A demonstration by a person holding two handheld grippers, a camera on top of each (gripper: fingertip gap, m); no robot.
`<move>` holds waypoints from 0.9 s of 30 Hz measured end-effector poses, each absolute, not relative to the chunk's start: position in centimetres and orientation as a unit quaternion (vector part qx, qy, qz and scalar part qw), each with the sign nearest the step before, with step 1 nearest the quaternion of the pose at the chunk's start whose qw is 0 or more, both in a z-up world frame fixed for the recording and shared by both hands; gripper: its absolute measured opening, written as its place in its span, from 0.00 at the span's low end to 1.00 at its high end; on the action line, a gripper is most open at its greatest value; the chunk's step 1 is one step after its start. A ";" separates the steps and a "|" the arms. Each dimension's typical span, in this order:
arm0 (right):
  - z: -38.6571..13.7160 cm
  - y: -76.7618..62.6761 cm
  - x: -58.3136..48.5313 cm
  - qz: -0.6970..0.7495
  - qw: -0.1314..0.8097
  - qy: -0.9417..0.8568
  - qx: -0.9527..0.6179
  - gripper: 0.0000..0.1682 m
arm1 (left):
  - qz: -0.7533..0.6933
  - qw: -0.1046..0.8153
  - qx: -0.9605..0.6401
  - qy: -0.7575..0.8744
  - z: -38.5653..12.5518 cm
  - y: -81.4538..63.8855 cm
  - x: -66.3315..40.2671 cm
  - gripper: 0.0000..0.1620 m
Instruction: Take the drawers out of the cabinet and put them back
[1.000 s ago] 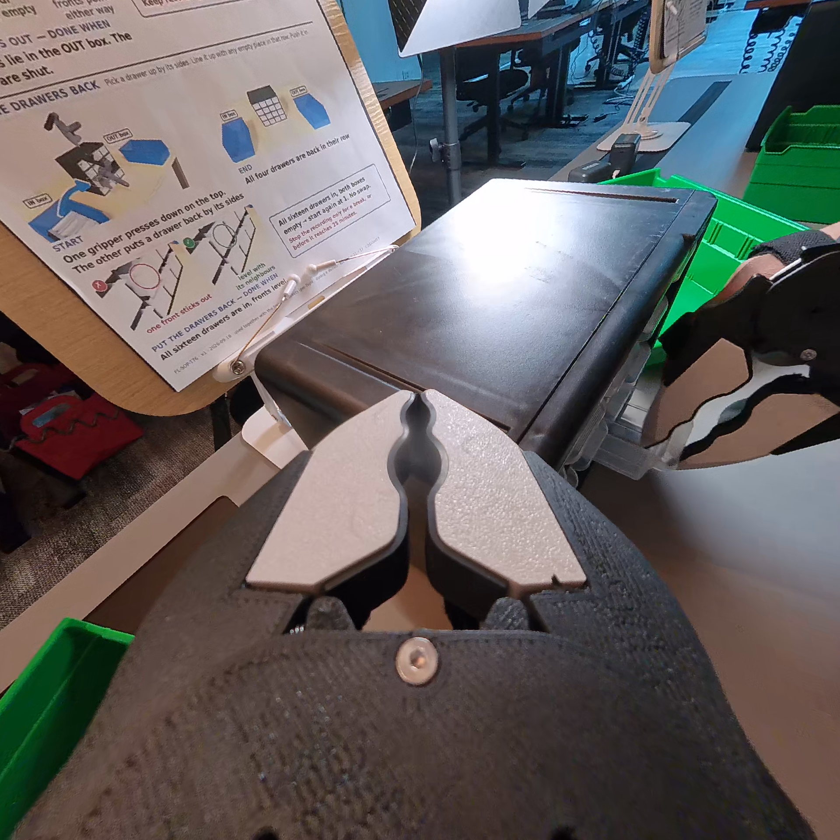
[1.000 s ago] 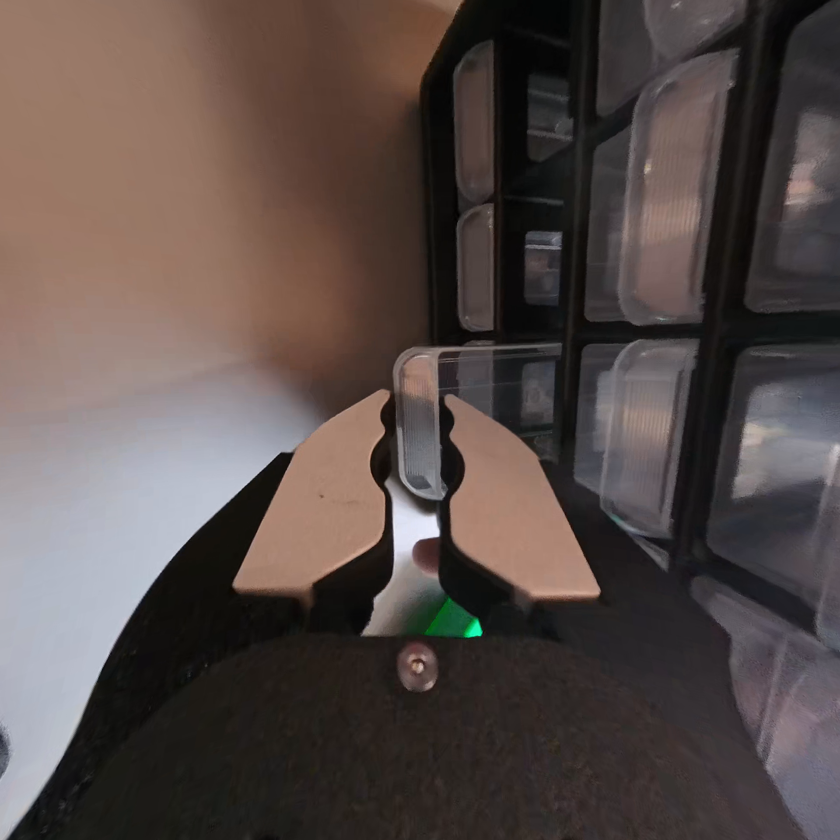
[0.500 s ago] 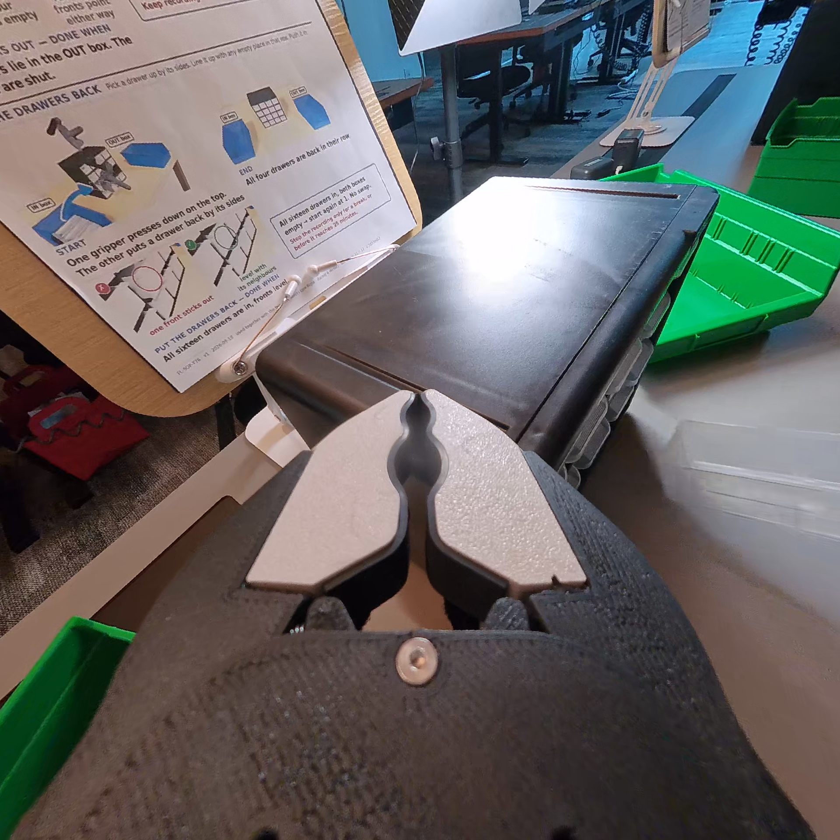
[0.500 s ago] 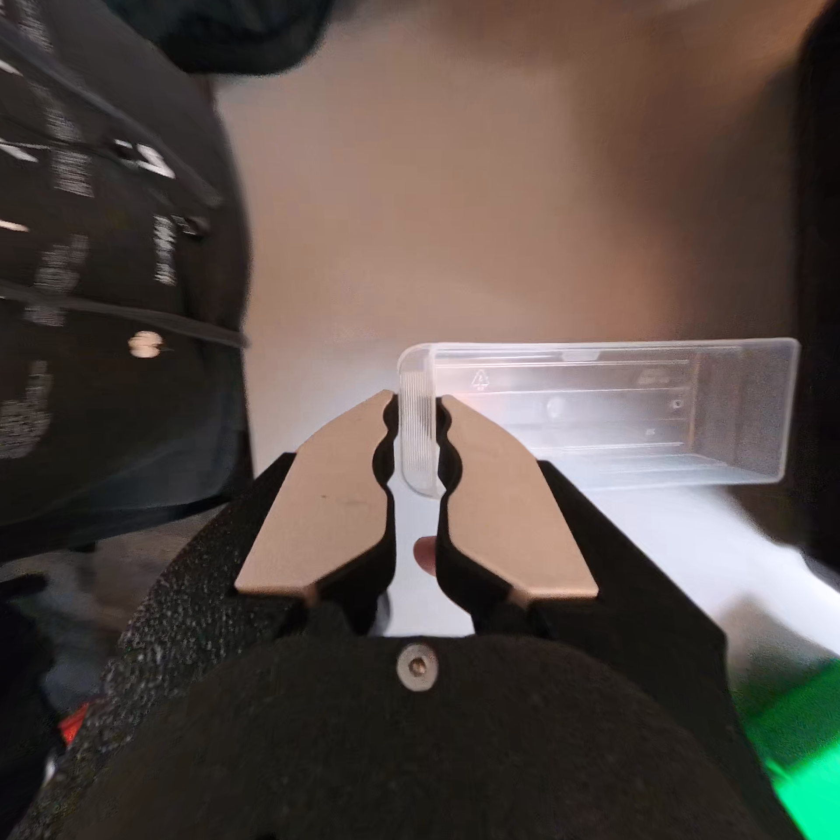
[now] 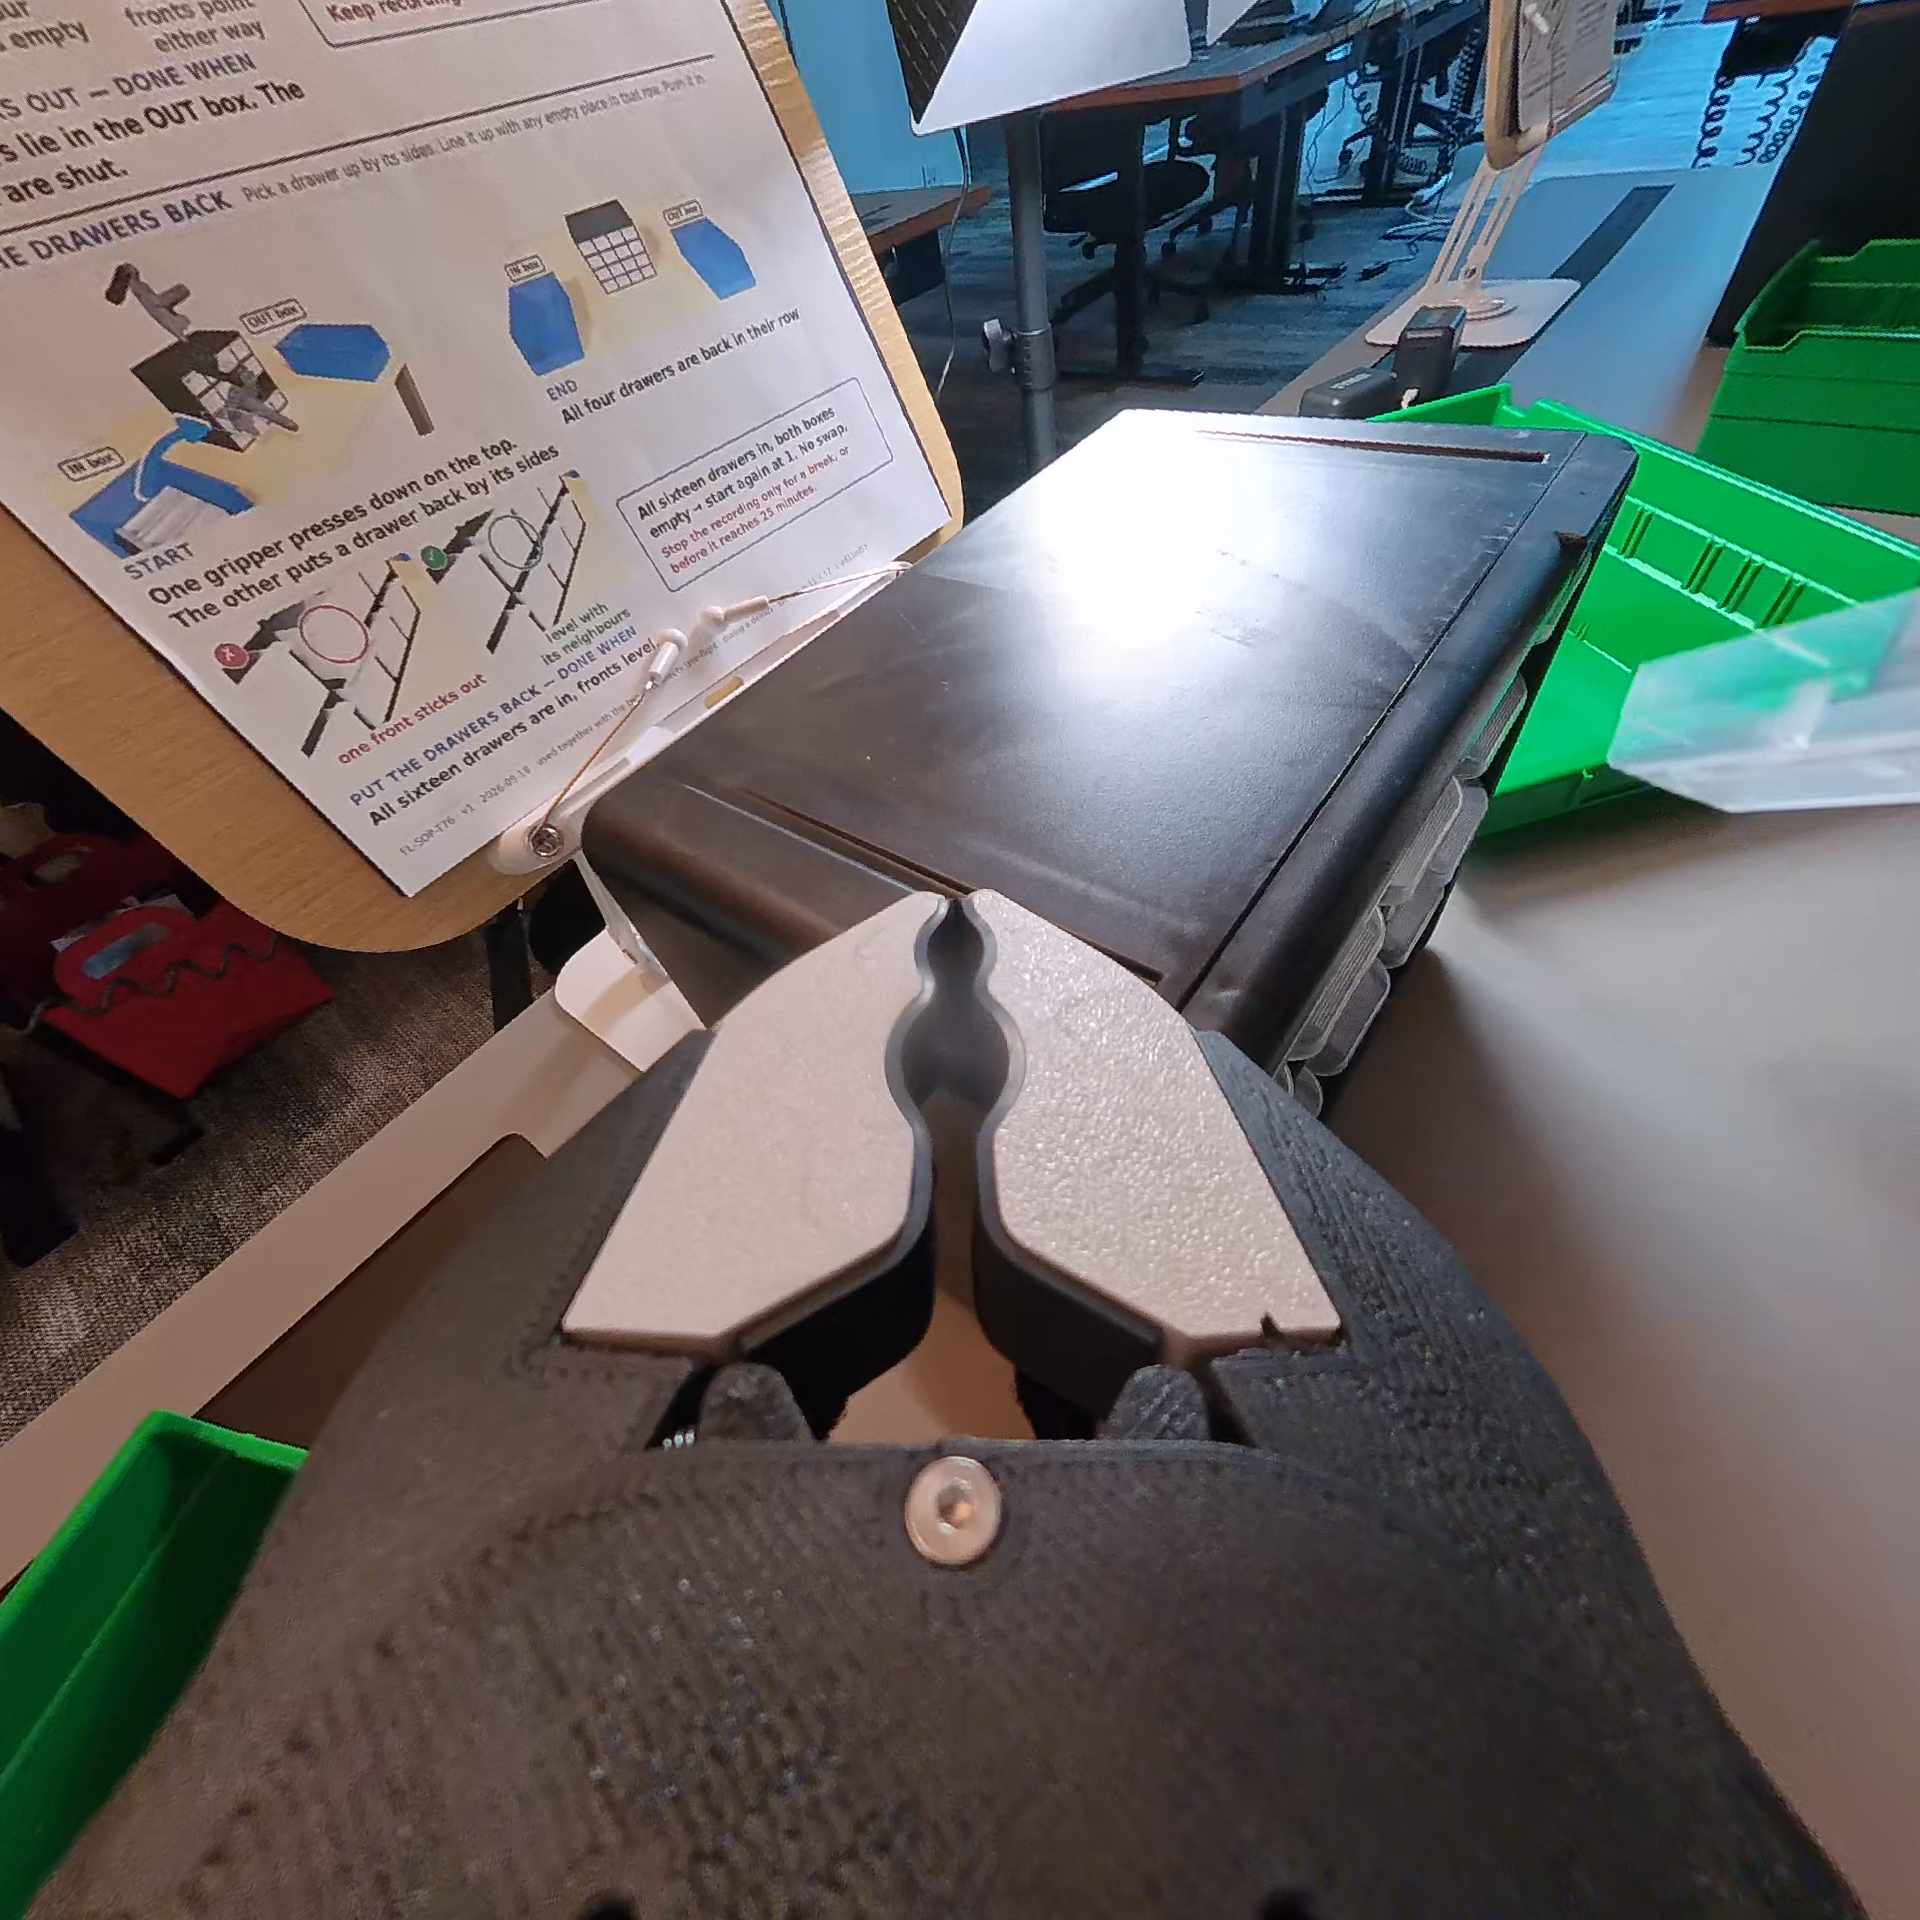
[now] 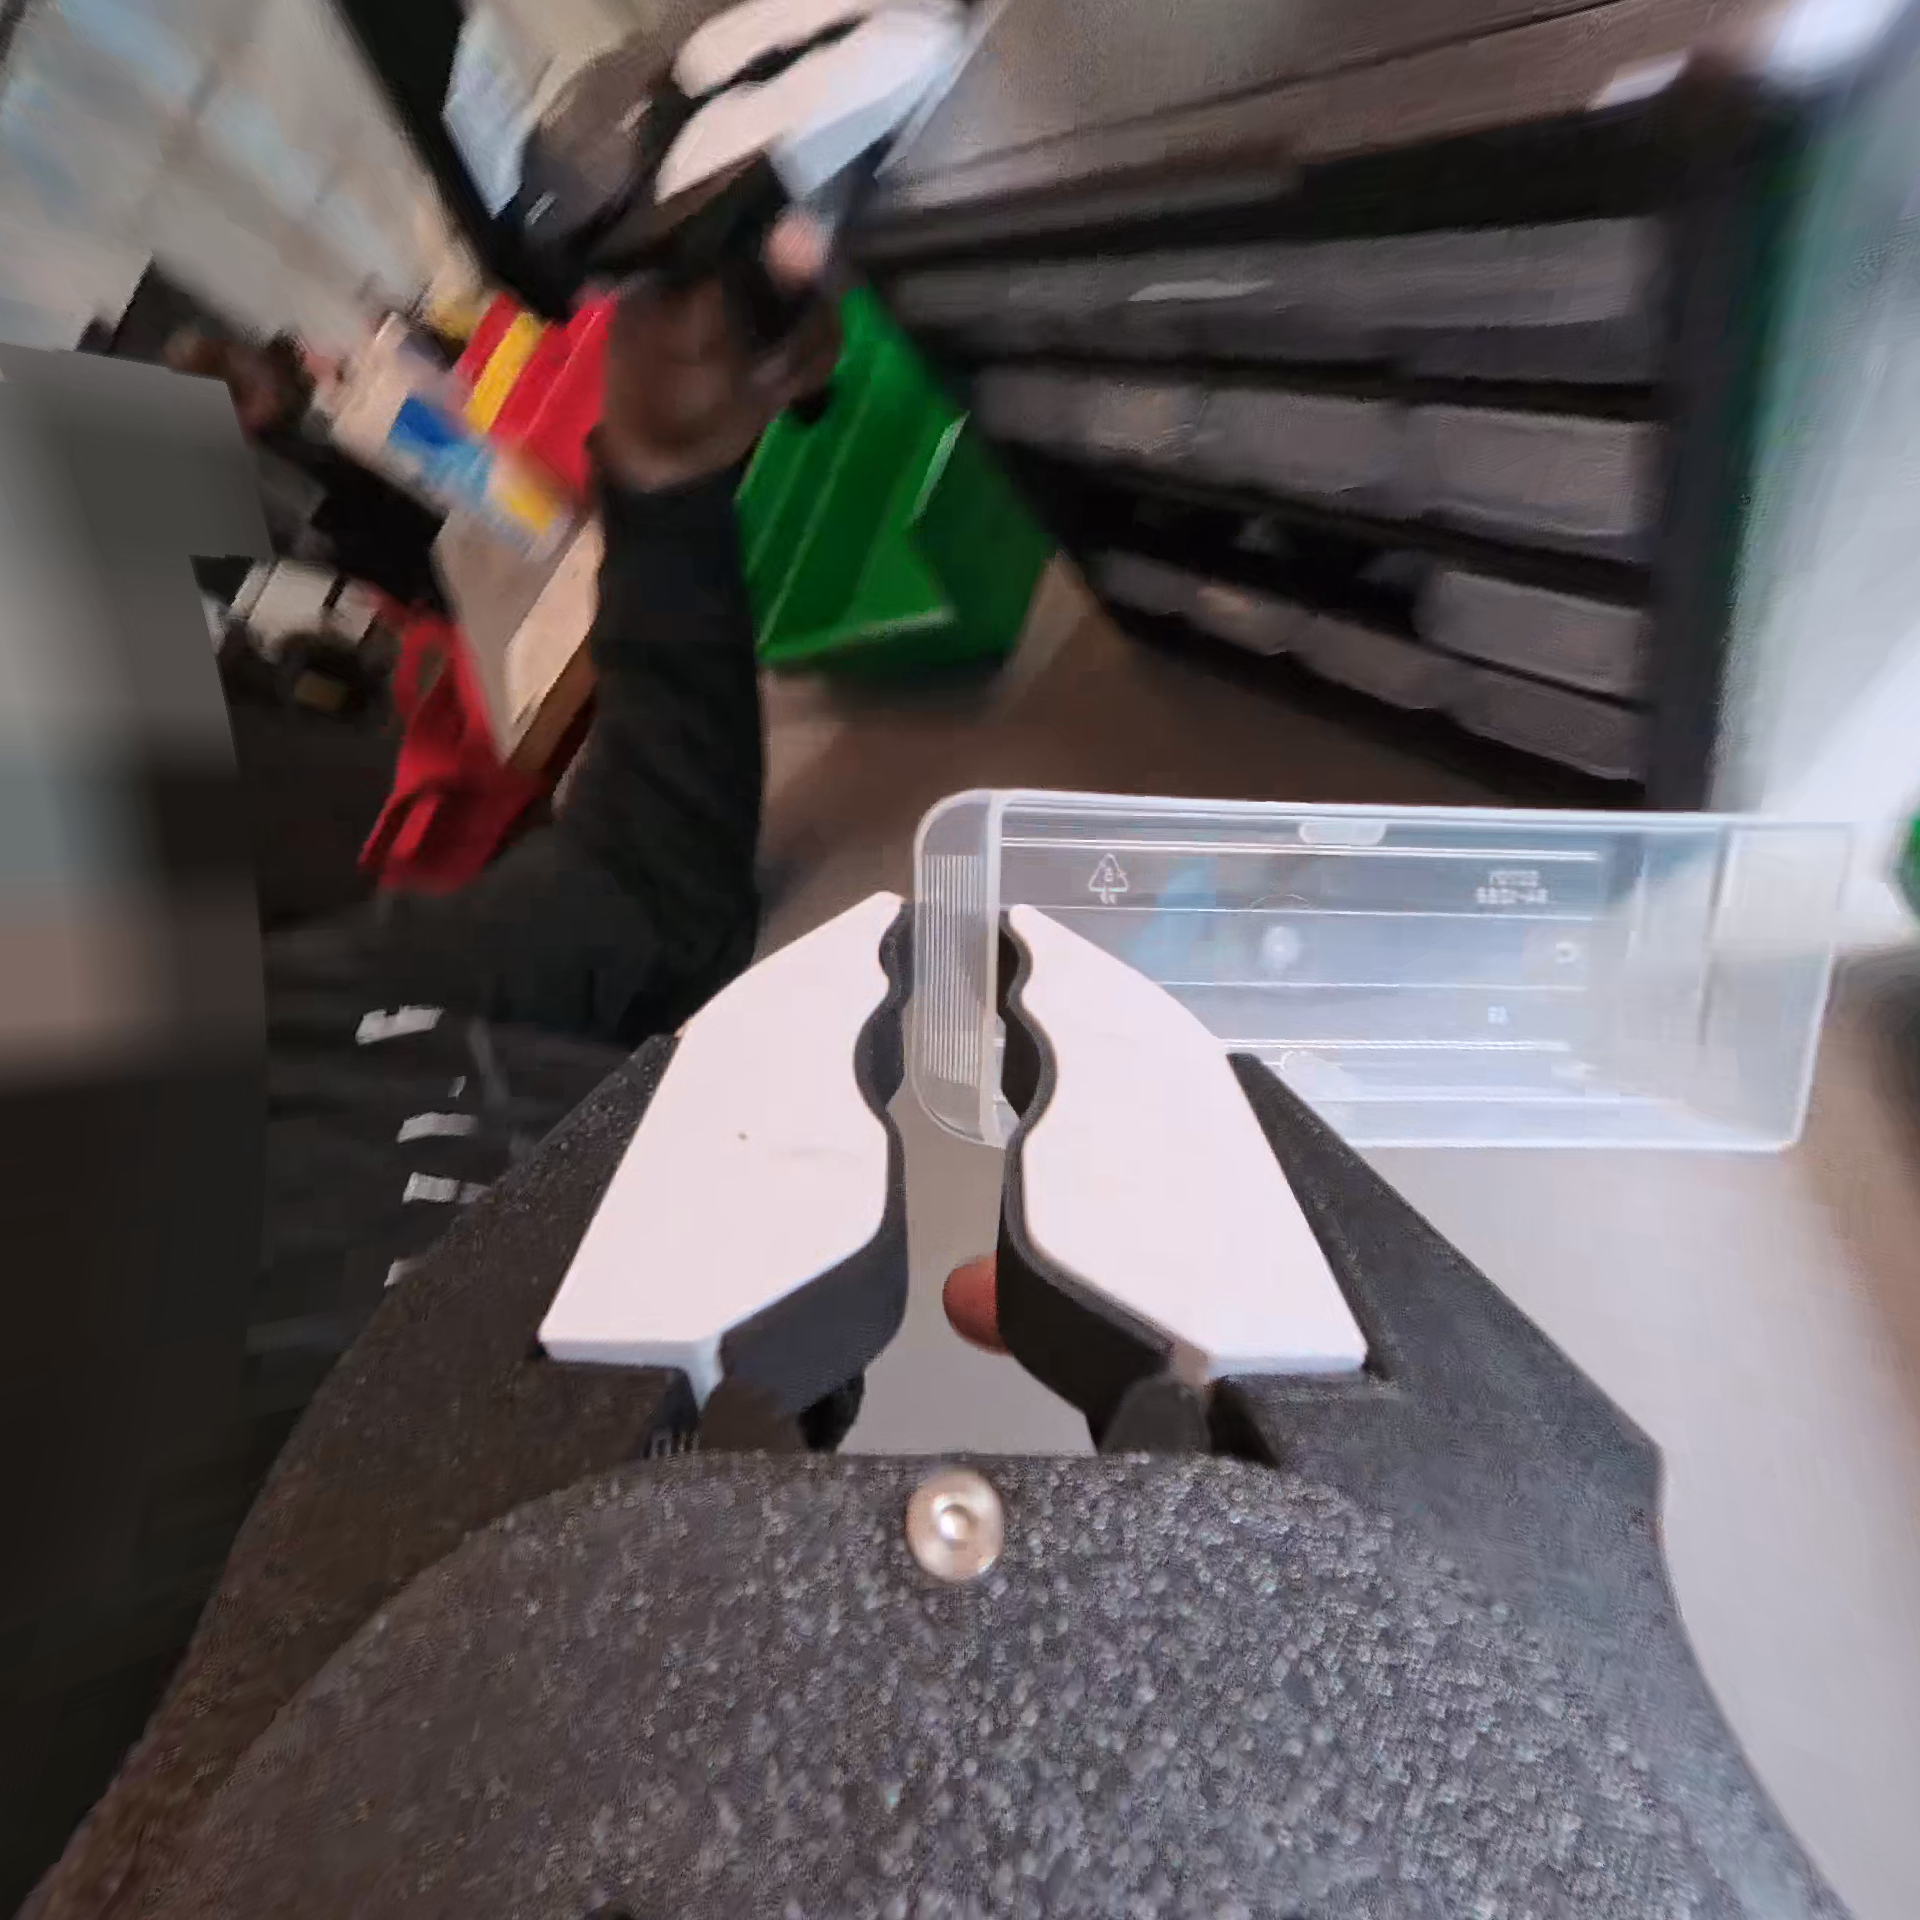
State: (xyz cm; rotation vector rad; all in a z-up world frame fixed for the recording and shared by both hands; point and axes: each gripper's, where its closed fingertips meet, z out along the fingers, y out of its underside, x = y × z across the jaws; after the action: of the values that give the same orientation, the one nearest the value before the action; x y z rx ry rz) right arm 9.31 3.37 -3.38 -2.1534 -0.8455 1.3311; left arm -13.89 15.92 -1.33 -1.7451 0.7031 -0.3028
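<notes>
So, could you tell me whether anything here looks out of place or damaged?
Nothing stands out. The right gripper holds a clear drawer by its front lip, clear of the black cabinet; the shut left gripper rests at the cabinet's top.

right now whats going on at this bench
A person works two handheld grippers on a black drawer cabinet. The right gripper is shut on the front tab of a clear plastic drawer, out of the cabinet and held in the air. The left gripper, shut and empty, sits at the cabinet's top edge. A green bin sits beyond.

Bare table [image 5: 1662,1143] right of cabinet [image 5: 1143,665] passable; green bin [image 5: 1714,582] beyond, instruction board [image 5: 416,416] left.
</notes>
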 end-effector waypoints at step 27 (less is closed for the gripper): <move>-20.1 29.3 22.4 -0.041 0.234 0.116 -0.964 0.10 | -0.126 0.578 -0.745 0.308 -1.3 15.8 -13.8 0.00</move>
State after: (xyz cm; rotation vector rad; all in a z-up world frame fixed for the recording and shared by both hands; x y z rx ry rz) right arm 22.39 29.27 -20.11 -2.6474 0.3176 -0.1124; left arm -13.83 15.83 -1.34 -1.7434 0.7196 -0.2956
